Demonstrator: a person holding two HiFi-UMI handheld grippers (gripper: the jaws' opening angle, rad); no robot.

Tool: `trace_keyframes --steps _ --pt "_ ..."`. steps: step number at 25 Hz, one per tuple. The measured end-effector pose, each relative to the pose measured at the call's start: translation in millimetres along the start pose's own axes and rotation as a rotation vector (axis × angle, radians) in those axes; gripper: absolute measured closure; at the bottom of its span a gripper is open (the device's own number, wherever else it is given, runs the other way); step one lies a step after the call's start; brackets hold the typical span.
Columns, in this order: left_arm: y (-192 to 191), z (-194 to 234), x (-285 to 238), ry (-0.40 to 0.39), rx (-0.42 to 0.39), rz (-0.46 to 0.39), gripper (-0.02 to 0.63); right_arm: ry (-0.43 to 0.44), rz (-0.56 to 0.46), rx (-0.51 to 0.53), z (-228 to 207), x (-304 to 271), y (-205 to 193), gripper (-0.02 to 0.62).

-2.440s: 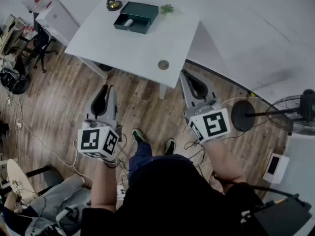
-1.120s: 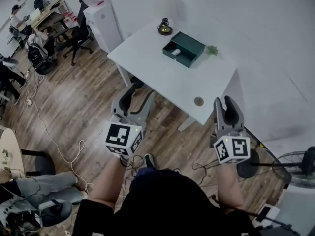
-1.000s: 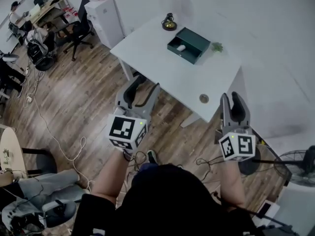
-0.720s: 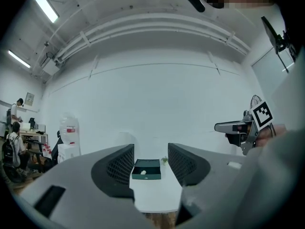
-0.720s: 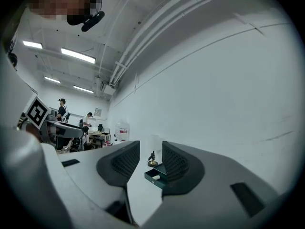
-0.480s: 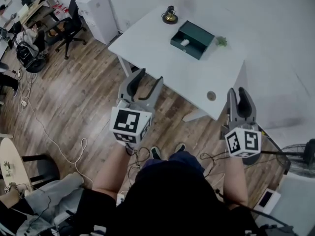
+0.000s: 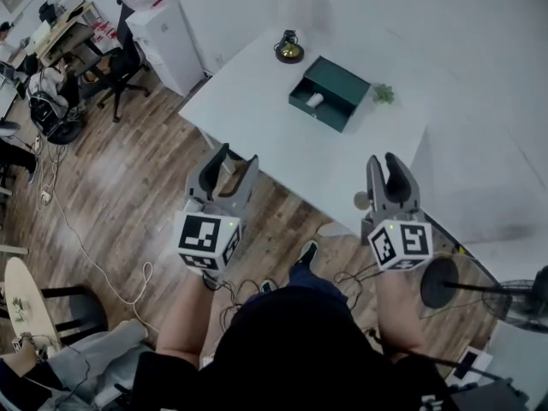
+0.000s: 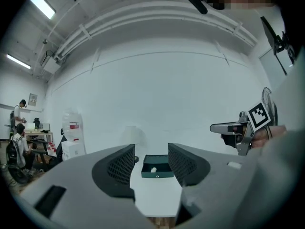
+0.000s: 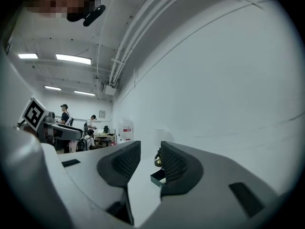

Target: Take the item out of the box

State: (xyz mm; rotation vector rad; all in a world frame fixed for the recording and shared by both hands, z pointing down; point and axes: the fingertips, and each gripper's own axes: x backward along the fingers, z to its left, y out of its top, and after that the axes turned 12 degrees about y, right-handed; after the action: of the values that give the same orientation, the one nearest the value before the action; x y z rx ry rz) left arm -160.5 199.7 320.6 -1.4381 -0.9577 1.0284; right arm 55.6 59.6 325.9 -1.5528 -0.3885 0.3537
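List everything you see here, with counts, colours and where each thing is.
Rectangular table: one, white, centre.
Open rectangular box: one, dark green, on table's far side.
Small cylindrical item: one, white, inside box.
Bell-shaped ornament: one, brass, table's far corner.
Plant sprig: one, green, right of box.
Water dispenser: one, white, left of table.
Fan stand: one, black, floor at right.
Left gripper: one, grey, open, empty, by table's near edge.
Right gripper: one, grey, open, jaws just narrowed slightly, empty.
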Motion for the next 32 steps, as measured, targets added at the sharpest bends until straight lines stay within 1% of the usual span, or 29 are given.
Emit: trace_keyframes --steps 5,10,14,17,21,23,28,30,32 --pt "10.3 -2.5 -58.2 0.034 0.014 0.017 0.391 0.054 -0.026 -0.035 -47.0 -50.7 0.6 0.462" --pt "10.1 -17.5 -111.2 0.047 0.022 0.053 0.391 0.079 -0.011 -0.076 -96.2 -81.3 -8.8 0.471" --pt "5.5 -28.1 -146.3 0.038 0.026 0.083 0.393 0.083 -0.002 -0.104 -125.8 -96.7 -18.0 0.477" --pt "4.8 -34.8 -172.0 0.013 0.018 0.099 0.393 0.065 0.0 -0.123 -144.0 -104.6 -21.6 0.483" --pt "1.8 -41.6 -210.2 -0.037 0.016 0.109 0.393 0.019 0.011 -0.13 -167.9 -113.5 -24.6 0.486" --pt "-2.5 -43.0 -232.0 -0.075 0.021 0.117 0.393 -0.02 0.017 -0.119 -180.1 -117.0 -23.3 0.488" --pt "-14.7 -44.8 -299.0 -0.224 0.057 0.148 0.394 -0.197 0.034 -0.111 -217.9 -126.8 -19.8 0.489" --pt "-20.5 -40.3 -324.8 -0.281 0.061 0.171 0.394 -0.265 0.034 -0.119 -226.1 -134.4 -15.3 0.489" --pt "-31.5 -33.7 -350.1 -0.329 0.065 0.204 0.394 -0.315 0.042 -0.11 -229.5 -145.4 -13.2 0.49"
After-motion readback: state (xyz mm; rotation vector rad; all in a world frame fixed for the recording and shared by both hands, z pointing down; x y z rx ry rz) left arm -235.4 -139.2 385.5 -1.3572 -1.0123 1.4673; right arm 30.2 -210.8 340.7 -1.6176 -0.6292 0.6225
